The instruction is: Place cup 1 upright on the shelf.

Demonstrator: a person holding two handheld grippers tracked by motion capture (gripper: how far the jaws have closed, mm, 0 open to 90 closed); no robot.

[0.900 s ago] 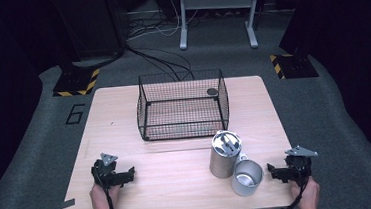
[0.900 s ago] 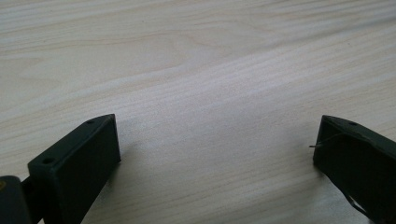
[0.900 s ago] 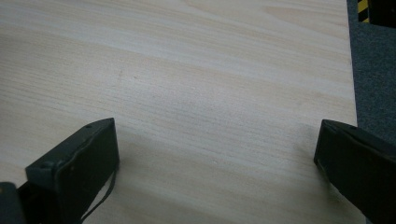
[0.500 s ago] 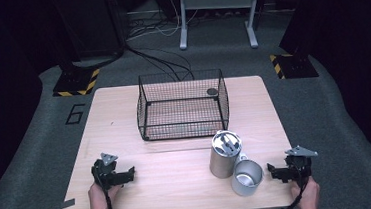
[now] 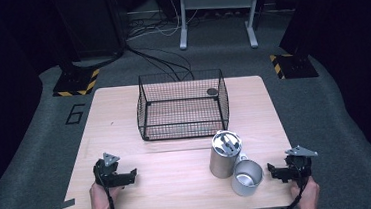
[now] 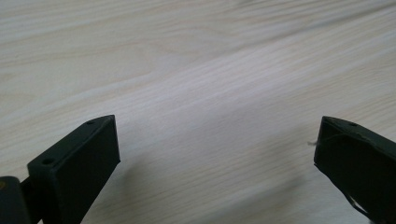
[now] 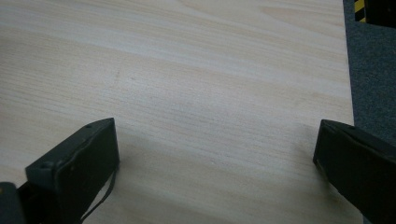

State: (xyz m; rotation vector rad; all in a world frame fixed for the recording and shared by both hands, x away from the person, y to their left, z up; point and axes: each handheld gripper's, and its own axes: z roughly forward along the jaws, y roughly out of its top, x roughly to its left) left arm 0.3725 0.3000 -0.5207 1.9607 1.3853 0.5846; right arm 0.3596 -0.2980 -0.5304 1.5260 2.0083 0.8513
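A black wire basket [image 5: 182, 104] stands at the back middle of the wooden table [image 5: 125, 124]. In front of it to the right stands a tall steel canister [image 5: 223, 155] with a utensil inside, and a steel mug [image 5: 247, 177] touches its front right. My left gripper [image 5: 131, 175] rests near the table's front left, open, with bare wood between its jaws [image 6: 210, 154]. My right gripper [image 5: 271, 170] sits at the front right, just right of the mug, open over bare wood [image 7: 215, 154].
A small dark disc [image 5: 212, 91] lies at the basket's back right corner. Grey carpet [image 5: 345, 122] surrounds the table; the table's right edge [image 7: 348, 70] is close to my right gripper. Stands with yellow-black bases [image 5: 76, 83] and cables lie behind.
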